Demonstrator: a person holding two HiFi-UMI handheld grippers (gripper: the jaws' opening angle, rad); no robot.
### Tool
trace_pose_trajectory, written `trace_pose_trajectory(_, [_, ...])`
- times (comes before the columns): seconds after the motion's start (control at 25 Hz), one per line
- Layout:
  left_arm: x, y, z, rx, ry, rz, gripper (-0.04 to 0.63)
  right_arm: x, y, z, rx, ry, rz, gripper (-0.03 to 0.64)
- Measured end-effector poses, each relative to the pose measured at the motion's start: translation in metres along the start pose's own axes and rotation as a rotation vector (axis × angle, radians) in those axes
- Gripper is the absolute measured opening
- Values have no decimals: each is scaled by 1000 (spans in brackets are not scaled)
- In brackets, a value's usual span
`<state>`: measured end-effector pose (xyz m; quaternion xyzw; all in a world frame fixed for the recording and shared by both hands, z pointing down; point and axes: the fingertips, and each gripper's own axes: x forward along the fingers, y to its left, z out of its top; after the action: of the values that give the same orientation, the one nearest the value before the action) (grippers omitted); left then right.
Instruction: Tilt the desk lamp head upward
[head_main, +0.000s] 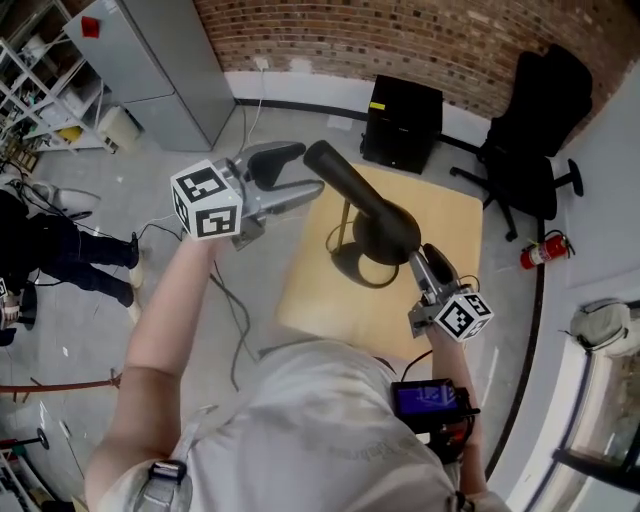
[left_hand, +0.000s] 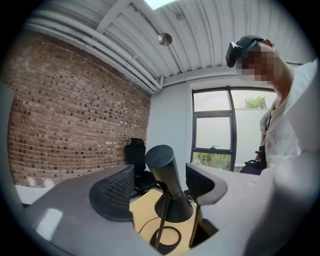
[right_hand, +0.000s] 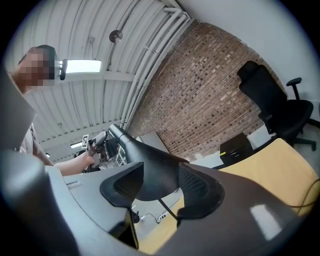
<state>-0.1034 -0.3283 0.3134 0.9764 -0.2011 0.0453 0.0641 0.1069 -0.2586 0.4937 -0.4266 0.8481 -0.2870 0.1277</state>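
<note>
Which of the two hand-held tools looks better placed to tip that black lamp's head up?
Probably the right tool: its open jaws straddle the wide shade end of the lamp head, where a lift would tilt it. The left tool, also open, only faces the narrow rear end.

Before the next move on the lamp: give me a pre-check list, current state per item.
1. left tool open: ok. Jaws are apart and the pads are not pressing the lamp head.
2. right tool open: ok. Jaws are apart with the lamp head's wide end between them. Whether a pad touches it: cannot tell.
3. lamp head tilted up enough: cannot tell.
4. ring base flat on the table: ok.
5. ring base well inside the table's edges: ok.
</note>
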Motion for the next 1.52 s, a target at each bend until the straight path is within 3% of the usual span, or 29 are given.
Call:
trace_pose_trajectory(0.32, [19,0,25,42,34,-154,328,9,-10,1,53,9,3,290])
trace_pose_trajectory(0.68, [32,-9,26,144,159,-285,327,22,-12,-10,176,39,15,354])
trace_pose_trajectory(1.0, [37,-17,13,215,194,-332,244,29,-9,-13,192,52,31,356])
trace_pose_trajectory(1.52, [36,-19,12,186,180,-345,234,27,-6,-10,189,84,19,350])
